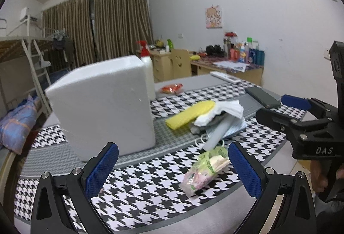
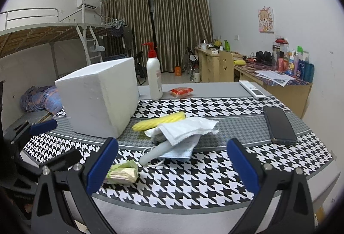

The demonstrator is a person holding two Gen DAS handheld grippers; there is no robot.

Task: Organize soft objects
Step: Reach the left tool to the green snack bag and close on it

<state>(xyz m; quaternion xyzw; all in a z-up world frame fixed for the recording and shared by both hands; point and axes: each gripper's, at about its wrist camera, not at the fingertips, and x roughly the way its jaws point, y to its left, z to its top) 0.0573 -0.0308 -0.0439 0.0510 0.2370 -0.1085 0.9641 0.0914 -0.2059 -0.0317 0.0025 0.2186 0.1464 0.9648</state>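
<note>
A pile of soft things lies mid-table: a yellow cloth [image 1: 189,113] [image 2: 159,123], a white tissue [image 1: 223,111] [image 2: 187,128], a blue face mask [image 1: 235,126] [image 2: 178,153] and a grey sock-like roll [image 1: 217,132] [image 2: 157,151]. A green tissue pack [image 1: 206,169] [image 2: 122,173] lies nearer the front edge. A white foam box [image 1: 103,104] [image 2: 99,100] stands to their left. My left gripper [image 1: 173,158] [image 2: 53,143] hovers open just short of the tissue pack, holding nothing. My right gripper [image 2: 172,154] [image 1: 279,109] is open too, in front of the pile.
The table wears a houndstooth cloth [image 2: 193,186]. A black phone [image 1: 262,97] [image 2: 279,124] and a white remote [image 2: 252,89] lie at the right. A pump bottle [image 2: 153,74] and a red snack pack [image 2: 181,92] sit behind the box. A bunk bed and desk stand beyond.
</note>
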